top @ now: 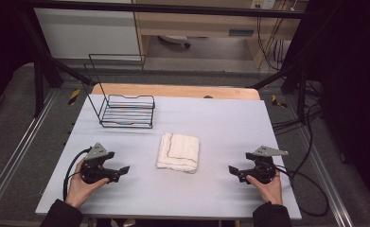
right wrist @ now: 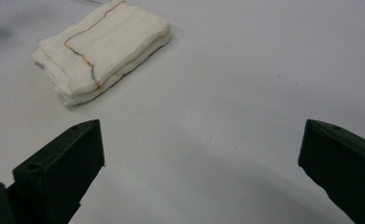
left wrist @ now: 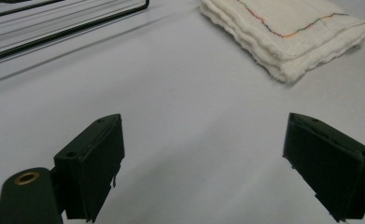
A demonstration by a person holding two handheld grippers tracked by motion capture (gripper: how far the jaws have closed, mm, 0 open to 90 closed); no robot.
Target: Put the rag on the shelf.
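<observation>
A folded white cloth (top: 178, 152) with a coloured stitched line lies flat in the middle of the pale table (top: 220, 123). To its left, a hand holds my left gripper (top: 122, 171) low over the table, open and empty, jaws pointing right. To the cloth's right sits my right gripper (top: 232, 171), open and empty too, pointing left. In the left gripper view the cloth (left wrist: 287, 35) lies ahead at upper right, beyond the left gripper (left wrist: 203, 163). In the right gripper view the cloth (right wrist: 101, 49) is ahead at upper left of the right gripper (right wrist: 201, 163).
A black wire rack (top: 126, 111) stands at the table's back left; its base wires (left wrist: 54, 28) cross the top left of the left gripper view. Cables (top: 310, 189) trail off the right edge. A wooden board (top: 173, 90) lies behind the table.
</observation>
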